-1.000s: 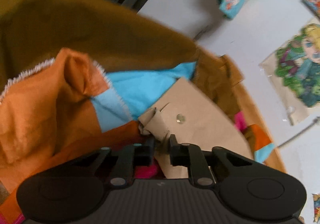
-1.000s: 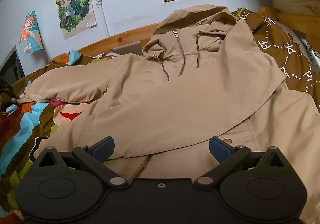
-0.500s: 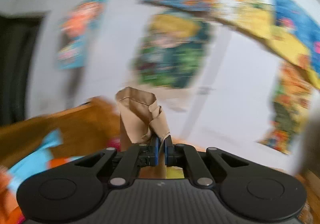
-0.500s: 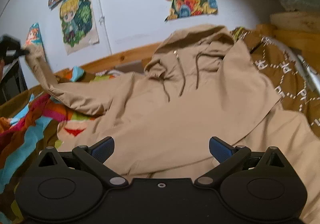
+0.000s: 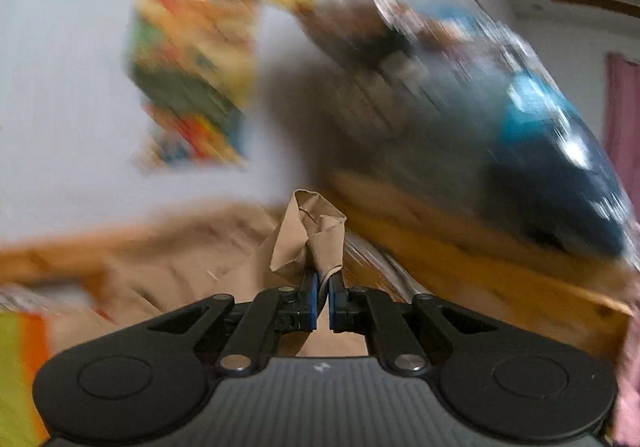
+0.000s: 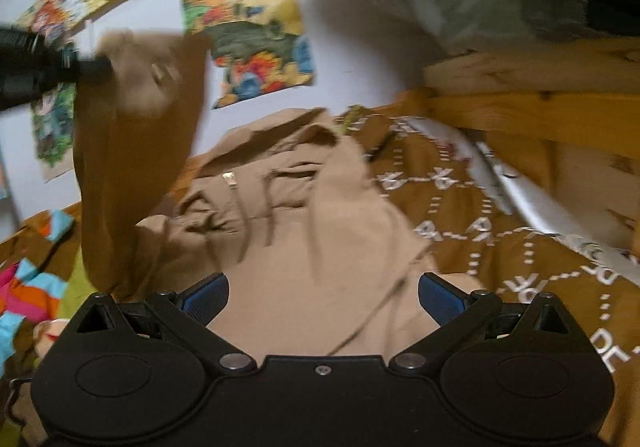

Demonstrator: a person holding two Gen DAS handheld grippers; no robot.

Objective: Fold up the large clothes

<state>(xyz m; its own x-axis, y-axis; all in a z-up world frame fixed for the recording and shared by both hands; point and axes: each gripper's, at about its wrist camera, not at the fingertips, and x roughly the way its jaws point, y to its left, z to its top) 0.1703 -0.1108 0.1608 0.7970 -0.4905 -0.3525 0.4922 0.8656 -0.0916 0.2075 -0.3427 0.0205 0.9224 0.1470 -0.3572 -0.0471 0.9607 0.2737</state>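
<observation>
Here the left gripper (image 5: 323,297) is clamped on a bunched cuff of the tan hooded jacket (image 6: 304,247), the folded fabric sticking up between its blue pads (image 5: 313,301). From the right wrist camera, that gripper (image 6: 96,67) appears at the upper left, holding the sleeve (image 6: 132,151) raised so that it hangs down in a long drape in front of the wall posters (image 6: 248,23). The rest of the jacket lies spread on the bed, hood toward the wall, drawstrings trailing down its front. The right gripper (image 6: 323,297) hovers over the jacket's body with its jaws spread wide and nothing between them. A brown patterned cover (image 6: 500,239) lies beside the jacket, with a wooden bed frame (image 6: 532,115) past it and a striped bright blanket (image 6: 28,287) on the other side. The left wrist view is heavily blurred.
</observation>
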